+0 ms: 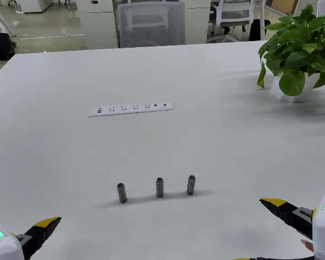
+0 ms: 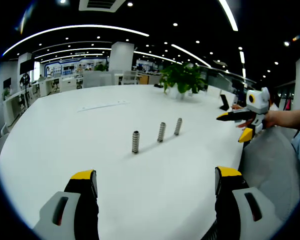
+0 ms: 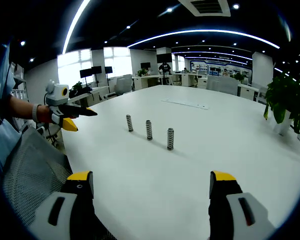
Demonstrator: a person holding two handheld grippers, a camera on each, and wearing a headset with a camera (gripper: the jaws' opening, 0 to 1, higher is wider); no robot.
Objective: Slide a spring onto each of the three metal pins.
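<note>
Three short metal pins stand upright in a row on the white table (image 1: pixel 216 141): the left pin (image 1: pixel 122 193), the middle pin (image 1: pixel 160 187) and the right pin (image 1: pixel 191 184). Each looks wrapped in a coil spring. The same row appears in the left gripper view (image 2: pixel 161 132) and the right gripper view (image 3: pixel 149 129). My left gripper (image 2: pixel 155 174) is open and holds nothing, near the front edge to the left of the pins. My right gripper (image 3: pixel 150 176) is also open and holds nothing, at the front right. One yellow-tipped finger of each gripper shows in the head view: the left's fingertip (image 1: pixel 50 222) and the right's fingertip (image 1: pixel 272 204).
A white power strip (image 1: pixel 130 109) lies flat beyond the pins. A potted green plant (image 1: pixel 300 54) stands at the far right. A grey office chair (image 1: pixel 151 24) sits behind the table's far edge. Bare tabletop lies between the grippers and the pins.
</note>
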